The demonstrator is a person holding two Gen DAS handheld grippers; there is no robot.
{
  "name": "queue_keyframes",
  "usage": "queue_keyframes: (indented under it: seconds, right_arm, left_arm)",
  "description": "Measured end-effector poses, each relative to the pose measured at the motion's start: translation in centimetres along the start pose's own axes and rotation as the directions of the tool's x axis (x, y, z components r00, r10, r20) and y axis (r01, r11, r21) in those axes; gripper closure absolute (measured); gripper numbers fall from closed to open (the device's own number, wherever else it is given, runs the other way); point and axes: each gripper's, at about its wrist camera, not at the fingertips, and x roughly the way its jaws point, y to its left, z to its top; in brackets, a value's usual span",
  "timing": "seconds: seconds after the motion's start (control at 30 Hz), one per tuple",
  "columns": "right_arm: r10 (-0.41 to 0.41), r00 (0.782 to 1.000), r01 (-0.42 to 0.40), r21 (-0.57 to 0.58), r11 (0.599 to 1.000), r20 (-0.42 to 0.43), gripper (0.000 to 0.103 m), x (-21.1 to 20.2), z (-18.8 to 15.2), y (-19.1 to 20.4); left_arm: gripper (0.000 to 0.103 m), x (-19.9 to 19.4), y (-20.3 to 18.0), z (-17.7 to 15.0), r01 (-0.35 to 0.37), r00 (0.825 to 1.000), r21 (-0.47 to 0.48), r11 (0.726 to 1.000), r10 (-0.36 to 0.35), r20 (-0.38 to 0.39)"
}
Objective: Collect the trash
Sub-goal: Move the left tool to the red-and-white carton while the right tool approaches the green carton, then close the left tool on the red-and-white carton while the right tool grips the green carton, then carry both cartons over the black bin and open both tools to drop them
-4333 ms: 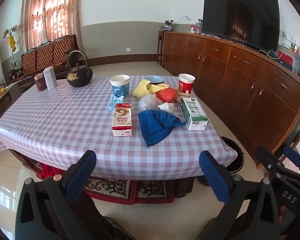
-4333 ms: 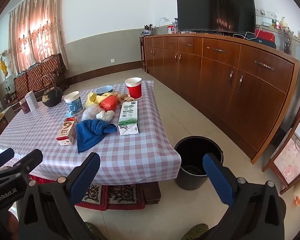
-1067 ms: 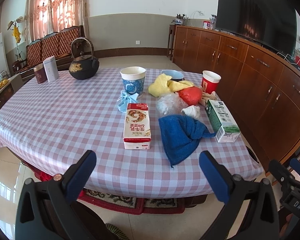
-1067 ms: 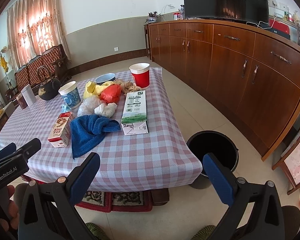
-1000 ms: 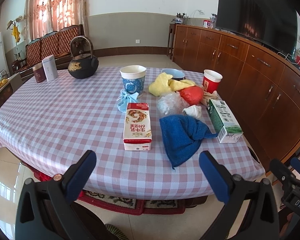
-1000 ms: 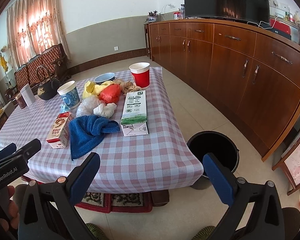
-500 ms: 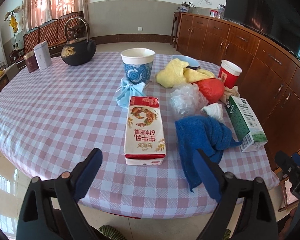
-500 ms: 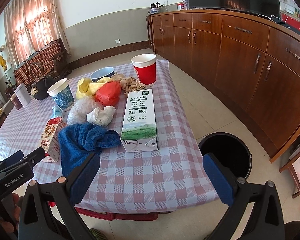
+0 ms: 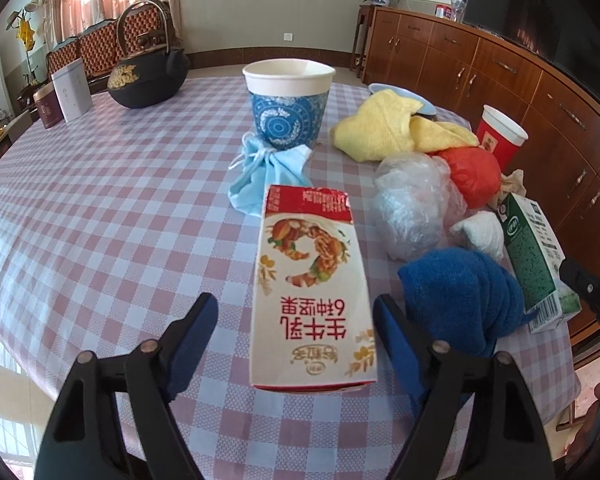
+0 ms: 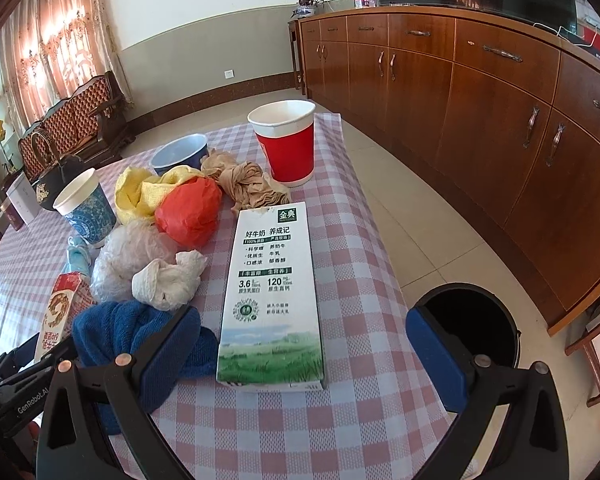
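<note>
Left wrist view: left gripper spread wide, straddling red-and-white milk carton lying flat on checked tablecloth, neither pad visibly touching. Right wrist view: right gripper likewise spread, flanking green-and-white milk carton near table edge. Black bin on floor just beside table. Blue towel between cartons.

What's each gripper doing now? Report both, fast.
Left gripper: open, straddling the red milk carton, not gripping.
Right gripper: open, straddling the green milk carton, not gripping.
</note>
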Motion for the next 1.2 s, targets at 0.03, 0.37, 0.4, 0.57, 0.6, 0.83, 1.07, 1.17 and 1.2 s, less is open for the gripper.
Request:
queue_keyframes:
  seconds: [0.03,0.37,0.4,0.57,0.6,0.83,1.07,1.17,1.2]
  right_arm:
    - [0.0,1.0,-0.001,-0.002,1.0,-0.005,0.0,0.5,0.2,0.1]
    - [0.01,0.997,-0.013,-0.043,0.999,-0.07,0.021,4.7,0.9,1.6]
    - [0.014,0.997,-0.018,-0.048,0.999,-0.078,0.03,5.0,0.8,1.7]
    - [0.024,0.997,-0.029,-0.073,0.997,-0.071,0.045,5.1,0.5,2.1]
    - [0.034,0.997,-0.039,-0.07,0.997,-0.069,0.046,5.1,0.4,2.1]
    - [0.091,0.996,-0.092,-0.019,0.996,-0.02,0.046,2.3,0.3,0.5]
    - [0.094,0.995,-0.095,0.058,0.994,0.023,0.046,-1.7,-0.1,-4.5]
    - [0.06,0.998,-0.062,0.101,0.993,0.032,0.046,-2.8,-0.4,-8.3]
    - [0.043,0.999,-0.047,0.117,0.992,0.033,0.046,-3.1,-0.6,-9.7]
  left_arm:
    - [0.025,0.2,0.0,0.1,0.0,1.0,-0.001,1.0,0.0,-0.006]
    - [0.048,0.6,-0.3,0.4,-0.011,1.0,0.028,1.0,0.01,0.011]
    - [0.048,0.6,-0.3,0.4,-0.01,1.0,0.028,1.0,0.01,0.011]
    - [0.05,0.6,0.0,0.5,0.009,1.0,0.028,1.0,-0.01,0.022]
    - [0.05,0.6,0.0,0.4,0.015,1.0,0.024,1.0,-0.016,0.024]
    - [0.05,-2.0,0.6,0.5,0.068,0.995,-0.008,0.998,-0.067,0.069]
    - [0.05,-5.4,-3.6,1.3,0.172,0.982,0.063,0.983,-0.176,0.073]
    - [0.05,-6.1,-7.2,1.2,0.244,0.967,0.112,0.963,-0.251,0.05]
    - [0.05,-6.2,-8.7,1.1,0.269,0.96,0.13,0.954,-0.276,0.04]
